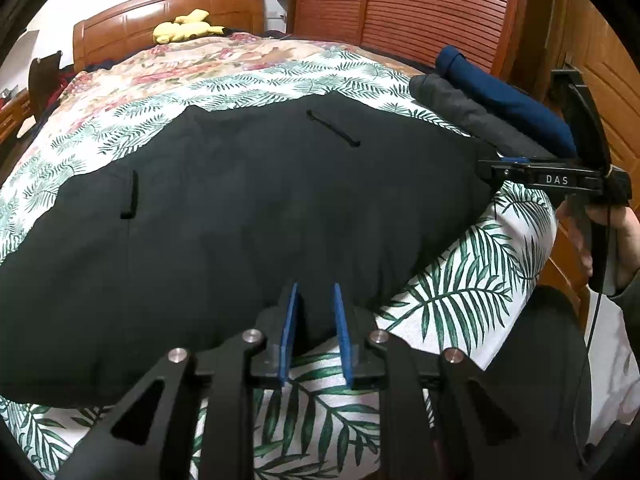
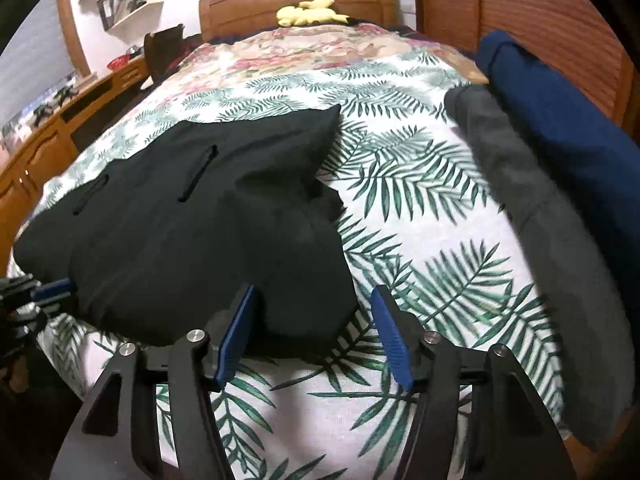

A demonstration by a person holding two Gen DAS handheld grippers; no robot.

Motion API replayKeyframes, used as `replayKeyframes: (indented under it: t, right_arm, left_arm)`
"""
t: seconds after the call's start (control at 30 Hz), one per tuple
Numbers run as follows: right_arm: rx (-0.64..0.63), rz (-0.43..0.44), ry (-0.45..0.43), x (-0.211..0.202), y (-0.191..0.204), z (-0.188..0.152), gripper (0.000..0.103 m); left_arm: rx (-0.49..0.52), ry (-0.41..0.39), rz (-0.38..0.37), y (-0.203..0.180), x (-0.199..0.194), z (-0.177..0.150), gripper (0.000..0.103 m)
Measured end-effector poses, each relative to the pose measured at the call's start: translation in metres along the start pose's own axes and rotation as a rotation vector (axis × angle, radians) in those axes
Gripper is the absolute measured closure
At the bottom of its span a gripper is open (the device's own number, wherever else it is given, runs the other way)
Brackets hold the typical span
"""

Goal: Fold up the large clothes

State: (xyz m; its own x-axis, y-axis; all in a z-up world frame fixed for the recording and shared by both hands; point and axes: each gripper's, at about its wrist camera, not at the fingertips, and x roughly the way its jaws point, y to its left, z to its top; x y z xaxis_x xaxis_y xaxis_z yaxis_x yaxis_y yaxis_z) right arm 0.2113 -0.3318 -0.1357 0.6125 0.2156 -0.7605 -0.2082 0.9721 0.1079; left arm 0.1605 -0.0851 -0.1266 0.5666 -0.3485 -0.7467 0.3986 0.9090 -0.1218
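left wrist: black garment lay folded on the bed, long axis left to right, its near edge between the slightly parted, empty pads of the left gripper | right wrist: right gripper wide apart, empty, over the garment's right corner; both hands equally near

Only one legible marking: white capitals "DAS" on the black side bar of the right gripper, seen at about three o'clock in the left wrist view; nothing else readable on bedding, clothes or furniture.
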Motion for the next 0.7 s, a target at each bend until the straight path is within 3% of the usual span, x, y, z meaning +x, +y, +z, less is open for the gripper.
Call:
replayKeyframes:
  t: [0.27,0.47,0.57,0.7]
  right_arm:
    - [0.101,0.145,0.033,0.018,0.002,-0.004,0.041]
    - [0.133,0.164,0.008,0.023,0.009,0.006,0.041]
    - [0.152,0.173,-0.008,0.024,0.009,0.008,0.051]
    - [0.146,0.189,-0.065,0.015,0.008,0.011,0.08]
  left_arm:
    - [0.008,0.007,-0.005,0.0,0.004,-0.001,0.078]
    - [0.005,0.008,-0.004,0.0,0.003,0.0,0.076]
    - [-0.001,-0.002,0.007,0.0,-0.002,0.0,0.075]
    - [0.005,-0.01,0.023,0.001,-0.006,-0.001,0.073]
